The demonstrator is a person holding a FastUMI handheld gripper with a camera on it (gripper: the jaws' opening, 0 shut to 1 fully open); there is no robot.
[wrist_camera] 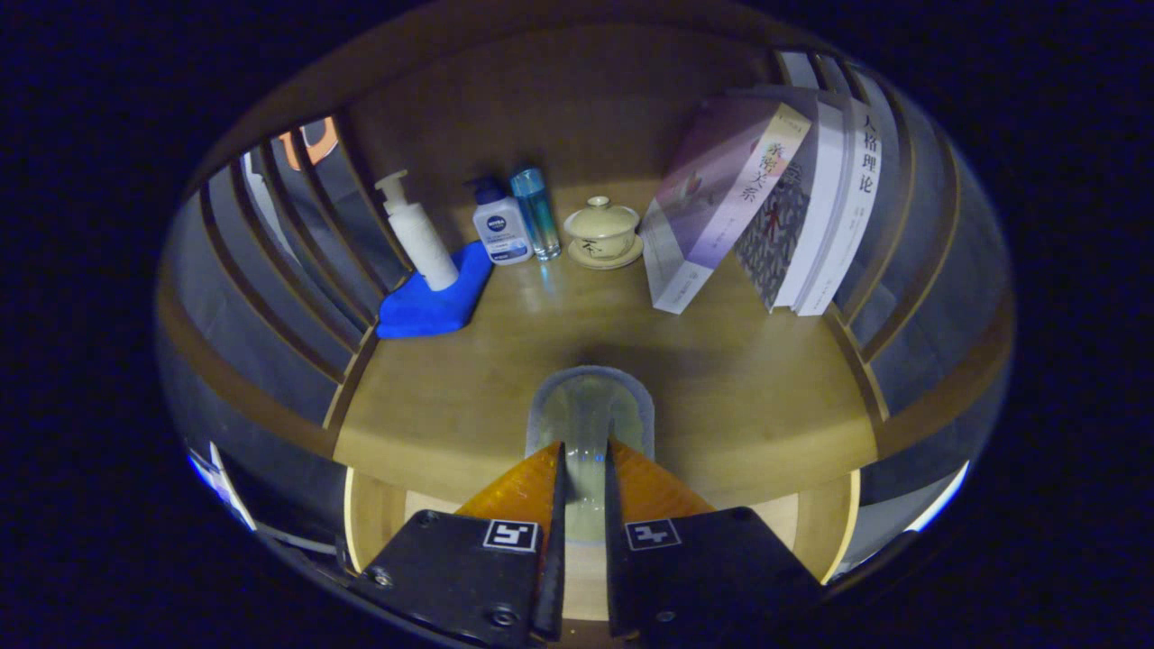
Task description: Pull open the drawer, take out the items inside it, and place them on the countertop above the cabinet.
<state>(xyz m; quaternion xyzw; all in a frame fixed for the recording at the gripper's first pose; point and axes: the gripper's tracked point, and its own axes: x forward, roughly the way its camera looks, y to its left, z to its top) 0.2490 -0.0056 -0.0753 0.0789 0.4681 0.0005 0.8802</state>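
Observation:
My gripper [584, 448] is shut on a clear glass cup [590, 410], with both fingers pressing a thin part of it between them. The cup reaches just ahead of the fingertips and hangs over the front part of the wooden countertop [748, 397]. I cannot tell whether its base touches the wood. Below the countertop's front edge, on either side of the fingers, shows the pale wooden inside of the open drawer [377, 518]. What lies in the drawer is hidden by the gripper's body.
At the back of the countertop stand a white pump bottle [419, 236] on a blue cloth [433, 302], a blue-capped white bottle [500, 225], a slim blue bottle [536, 212] and a lidded tea bowl [602, 233]. Several books [766, 203] lean at the right. Slatted side walls close both ends.

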